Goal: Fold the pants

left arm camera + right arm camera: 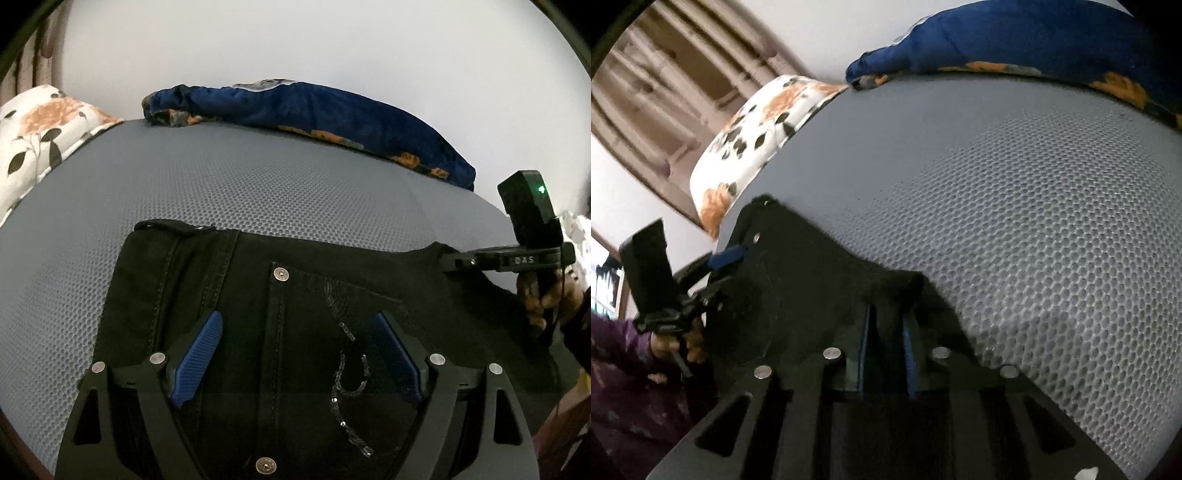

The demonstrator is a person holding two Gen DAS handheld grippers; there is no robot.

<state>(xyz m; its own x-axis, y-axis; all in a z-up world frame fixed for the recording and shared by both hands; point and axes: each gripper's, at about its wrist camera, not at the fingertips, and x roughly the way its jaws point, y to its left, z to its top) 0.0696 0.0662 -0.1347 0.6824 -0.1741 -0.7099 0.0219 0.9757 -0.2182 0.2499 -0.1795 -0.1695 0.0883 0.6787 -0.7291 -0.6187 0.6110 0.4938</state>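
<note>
Black pants with rivets and a sequin line lie folded on the grey mesh mat. My left gripper hovers over the waist area, its blue pads wide apart and holding nothing. In the right wrist view my right gripper is shut on a bunched edge of the pants, its blue pads pressed on the black cloth. The right gripper also shows in the left wrist view at the pants' far right corner. The left gripper shows in the right wrist view at the pants' left edge.
A blue blanket with orange flowers lies along the far edge of the mat. A white floral pillow sits at the far left. A white wall stands behind. A wooden frame shows at the left in the right wrist view.
</note>
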